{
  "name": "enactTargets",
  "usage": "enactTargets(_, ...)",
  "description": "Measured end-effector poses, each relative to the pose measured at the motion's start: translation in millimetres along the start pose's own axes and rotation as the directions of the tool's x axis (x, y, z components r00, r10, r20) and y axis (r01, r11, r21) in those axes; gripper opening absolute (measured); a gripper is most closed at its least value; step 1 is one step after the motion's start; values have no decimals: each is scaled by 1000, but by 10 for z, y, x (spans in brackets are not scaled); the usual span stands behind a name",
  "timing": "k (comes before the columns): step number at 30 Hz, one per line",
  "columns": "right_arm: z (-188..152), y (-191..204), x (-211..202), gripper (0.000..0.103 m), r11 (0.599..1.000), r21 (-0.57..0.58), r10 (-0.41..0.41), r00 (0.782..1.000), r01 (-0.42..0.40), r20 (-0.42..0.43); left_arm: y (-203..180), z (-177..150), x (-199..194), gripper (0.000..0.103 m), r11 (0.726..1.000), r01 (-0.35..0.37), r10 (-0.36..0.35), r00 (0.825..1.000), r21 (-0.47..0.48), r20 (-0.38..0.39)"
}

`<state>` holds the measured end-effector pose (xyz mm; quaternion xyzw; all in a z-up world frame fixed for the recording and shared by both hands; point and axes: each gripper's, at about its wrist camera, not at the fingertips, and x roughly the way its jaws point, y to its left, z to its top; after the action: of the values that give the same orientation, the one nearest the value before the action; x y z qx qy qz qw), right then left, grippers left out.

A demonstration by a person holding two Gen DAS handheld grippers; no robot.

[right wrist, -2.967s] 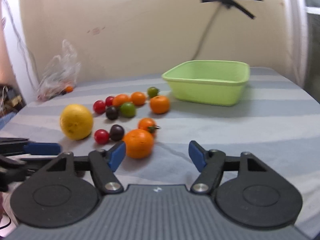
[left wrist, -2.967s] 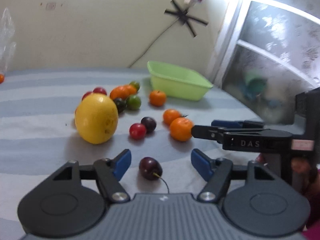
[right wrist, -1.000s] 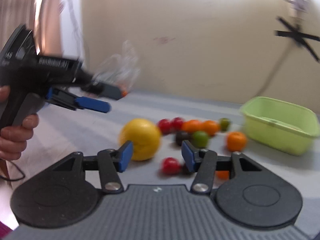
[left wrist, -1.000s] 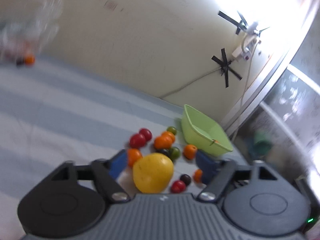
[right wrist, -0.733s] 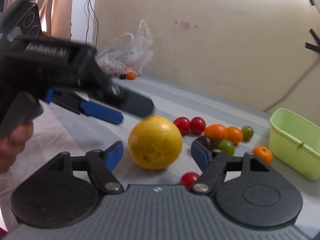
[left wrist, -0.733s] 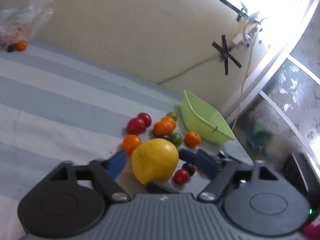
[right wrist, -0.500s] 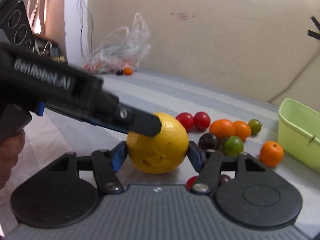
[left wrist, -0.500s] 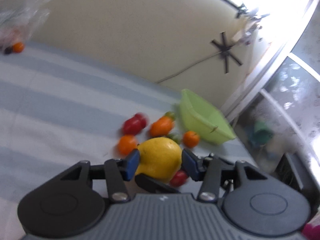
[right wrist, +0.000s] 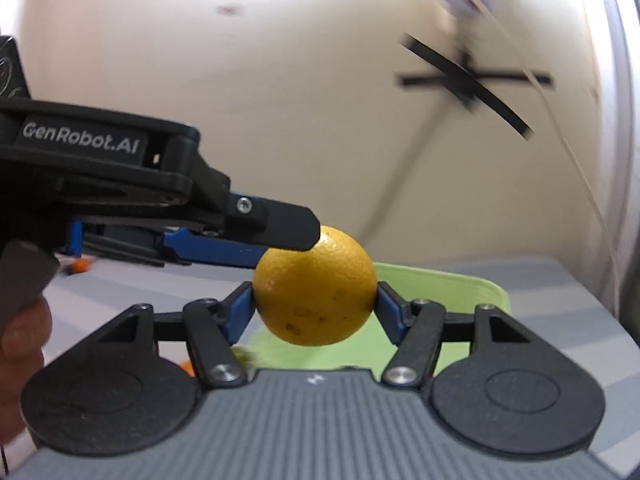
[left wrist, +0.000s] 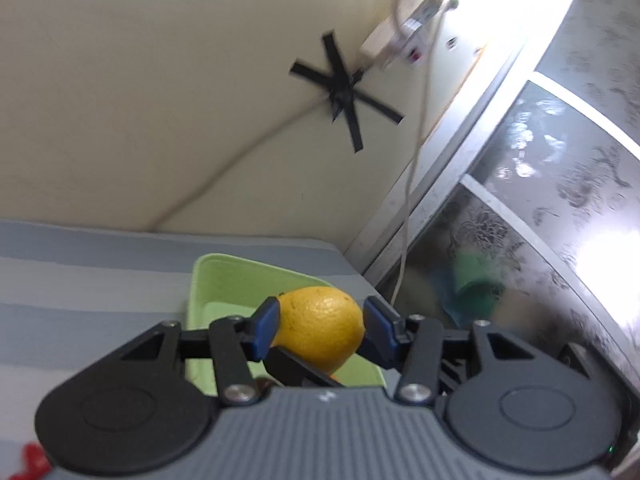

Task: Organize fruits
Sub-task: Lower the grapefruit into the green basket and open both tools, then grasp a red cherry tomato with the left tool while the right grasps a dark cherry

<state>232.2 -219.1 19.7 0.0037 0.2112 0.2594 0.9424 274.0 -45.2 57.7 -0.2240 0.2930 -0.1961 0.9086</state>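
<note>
Step in hand: the large round yellow citrus fruit (left wrist: 318,326) is being carried, lifted clear of the striped cloth, toward the light green plastic basin (left wrist: 224,280); this is judged the transport stage of putting fruit away.

Fruit position: in both wrist views it is seen in front of and above the basin's near part; whether it is fully over the opening cannot be told.

Left gripper (left wrist: 320,324): closed partway onto the fruit, its blue pads (left wrist: 266,326) pressed against the left and right sides.

Right gripper (right wrist: 314,306): likewise closed partway onto the same fruit, blue pads touching both flanks; the left gripper's black finger is seen resting on the fruit's top.

Grip judgement: the fruit is held by both tools at once, crosswise to each other.

Next move: the fruit would need to be brought over the basin's hollow and lowered before both pairs of fingers are released together, so that it is not dropped or rolled off the rim.

Other fruit: small orange and red pieces are glimpsed at the frame edges, mostly hidden.
</note>
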Motion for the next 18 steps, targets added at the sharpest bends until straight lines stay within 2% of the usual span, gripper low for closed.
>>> enactTargets(5,-88,-323,309,67,999,31,-36,998,38,-54,34,2,420,46,999,-48,48,997,5,-57)
enactTargets(10,-129,-332,476,68,996,56,-67,992,74,-106,64,-46,494,47,996,-84,84,994,-4,-77)
enactTargets(12,-130,-381,446,68,993,81,-80,990,89,-112,48,-26,380,47,996,-88,87,995,-10,-54)
enactTargets(15,-22,-384,248,69,992,95,-81,996,83,-26,20,44,46,47,998,-46,46,999,-43,1)
enactTargets(18,106,-298,3,68,994,79,-84,996,81,33,-58,-5,-464,49,999,3,-1,998,-43,60)
